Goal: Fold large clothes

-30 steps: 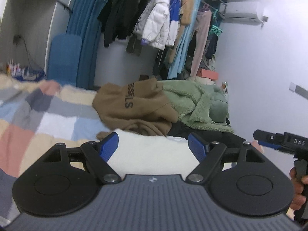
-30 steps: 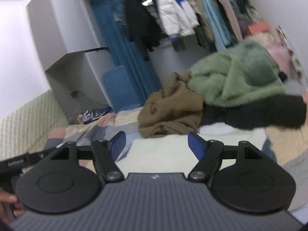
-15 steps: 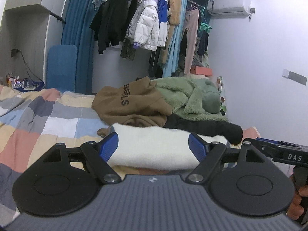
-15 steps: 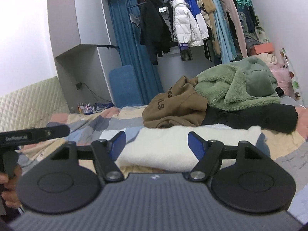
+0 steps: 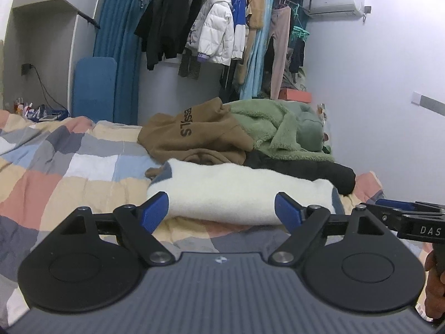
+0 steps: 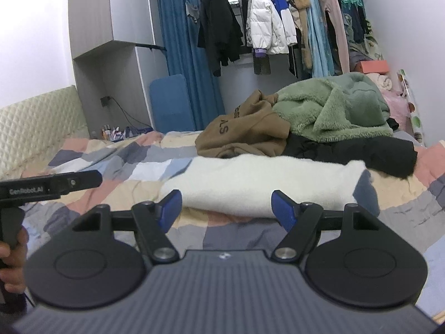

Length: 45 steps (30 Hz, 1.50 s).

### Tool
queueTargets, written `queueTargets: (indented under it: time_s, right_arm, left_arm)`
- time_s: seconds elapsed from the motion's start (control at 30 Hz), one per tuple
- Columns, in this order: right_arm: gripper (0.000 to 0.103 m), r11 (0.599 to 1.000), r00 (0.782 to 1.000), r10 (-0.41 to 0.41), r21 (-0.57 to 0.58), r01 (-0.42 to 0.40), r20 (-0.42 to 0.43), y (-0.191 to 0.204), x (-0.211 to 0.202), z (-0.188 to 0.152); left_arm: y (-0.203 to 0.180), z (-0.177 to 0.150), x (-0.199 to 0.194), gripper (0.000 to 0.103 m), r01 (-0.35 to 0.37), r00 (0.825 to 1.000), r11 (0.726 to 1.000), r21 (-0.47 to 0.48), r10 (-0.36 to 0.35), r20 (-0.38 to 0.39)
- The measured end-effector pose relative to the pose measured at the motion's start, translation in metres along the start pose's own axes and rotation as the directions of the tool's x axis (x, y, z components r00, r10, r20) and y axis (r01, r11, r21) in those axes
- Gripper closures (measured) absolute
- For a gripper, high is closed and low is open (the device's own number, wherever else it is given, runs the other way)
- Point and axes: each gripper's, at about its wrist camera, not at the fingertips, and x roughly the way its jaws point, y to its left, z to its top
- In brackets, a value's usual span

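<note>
A folded cream-white fleece garment (image 5: pixel 236 192) lies on the patchwork bedspread (image 5: pixel 69 172); it also shows in the right wrist view (image 6: pixel 261 183). My left gripper (image 5: pixel 221 211) is open and empty, just short of the garment's near edge. My right gripper (image 6: pixel 226 207) is open and empty, also just short of it. Each gripper shows at the edge of the other's view, the right one (image 5: pixel 411 214) and the left one (image 6: pixel 50 185).
Behind the white garment lies a pile: a brown hoodie (image 5: pixel 194 136), a green fleece (image 5: pixel 283 128) and a black garment (image 5: pixel 311 169). Clothes hang on a rail (image 5: pixel 222 27) at the back. A padded headboard (image 6: pixel 36 119) stands at the left.
Both grippers have pulled back and levelled out from the white garment. More bedspread now shows between the fingers and the garment. Both stayed open.
</note>
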Motion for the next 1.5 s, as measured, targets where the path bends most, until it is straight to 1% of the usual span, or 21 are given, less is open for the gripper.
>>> queueTargets:
  time_s: [0.13, 0.37, 0.53, 0.63, 0.7, 0.87, 1.0, 1.07, 1.17, 1.2, 1.23, 1.3, 1.43, 1.5]
  right_arm:
    - [0.029, 1.000, 1.000, -0.017, 0.005, 0.018, -0.008, 0.000, 0.000, -0.006]
    - [0.029, 0.999, 0.999, -0.025, 0.035, 0.026, -0.027, 0.001, 0.000, -0.017]
    - [0.029, 0.998, 0.998, -0.037, 0.049, 0.039, -0.044, -0.002, 0.000, -0.022]
    - [0.029, 0.998, 0.998, -0.044, 0.046, 0.047, -0.055, -0.002, 0.001, -0.024]
    - [0.029, 0.998, 0.997, -0.045, 0.047, 0.048, -0.062, -0.002, 0.002, -0.024]
    - [0.029, 0.997, 0.997, -0.056, 0.040, 0.058, -0.061, -0.003, 0.002, -0.024]
    - [0.029, 0.998, 0.996, -0.057, 0.038, 0.060, -0.062, -0.003, 0.002, -0.023]
    - [0.027, 0.997, 0.996, -0.068, 0.033, 0.070, -0.053, -0.002, 0.001, -0.022]
    - [0.012, 0.995, 0.996, -0.090, 0.033, 0.090, -0.018, -0.004, -0.002, -0.018]
    - [0.002, 0.995, 0.995, -0.099, 0.031, 0.099, -0.016, -0.005, -0.002, -0.016]
    - [0.000, 0.993, 0.994, -0.111, 0.025, 0.111, -0.016, -0.005, -0.002, -0.015]
    - [0.000, 0.992, 0.992, -0.122, 0.018, 0.122, -0.007, -0.005, -0.002, -0.013]
    - [0.000, 0.994, 0.995, -0.103, 0.042, 0.104, -0.013, -0.007, -0.003, -0.012]
    - [0.000, 0.994, 0.994, -0.106, 0.033, 0.107, -0.016, -0.005, -0.002, -0.011]
  left_arm:
    - [-0.001, -0.005, 0.000, 0.015, -0.029, 1.000, 0.999, 0.022, 0.029, 0.002]
    - [-0.004, -0.010, 0.006, 0.015, -0.020, 1.000, 1.000, 0.021, 0.020, -0.016]
    - [-0.009, -0.012, 0.007, 0.015, -0.038, 0.999, 0.998, 0.045, 0.039, -0.014]
    - [-0.010, -0.012, 0.008, 0.014, -0.033, 0.999, 0.999, 0.042, 0.034, -0.016]
    - [-0.010, -0.012, 0.008, 0.009, -0.031, 0.999, 0.999, 0.041, 0.032, -0.018]
    - [-0.010, -0.012, 0.009, 0.002, -0.020, 0.999, 0.999, 0.030, 0.021, -0.034]
    - [-0.010, -0.010, 0.007, 0.001, -0.042, 0.999, 0.998, 0.036, 0.043, -0.032]
    - [-0.010, -0.009, 0.006, 0.000, -0.059, 0.998, 0.997, 0.045, 0.060, -0.031]
    - [-0.010, -0.008, 0.005, 0.000, -0.061, 0.997, 0.997, 0.037, 0.062, -0.037]
    - [-0.010, -0.006, 0.004, 0.000, -0.058, 0.997, 0.998, 0.032, 0.059, -0.039]
    - [-0.010, -0.006, 0.004, 0.000, -0.056, 0.998, 0.998, 0.028, 0.057, -0.041]
    - [-0.009, -0.006, 0.004, 0.000, -0.058, 0.997, 0.998, 0.028, 0.059, -0.041]
    - [-0.011, -0.007, 0.004, 0.000, -0.087, 0.995, 0.995, 0.050, 0.089, -0.047]
    - [-0.011, -0.009, 0.004, 0.000, -0.083, 0.995, 0.996, 0.039, 0.085, -0.052]
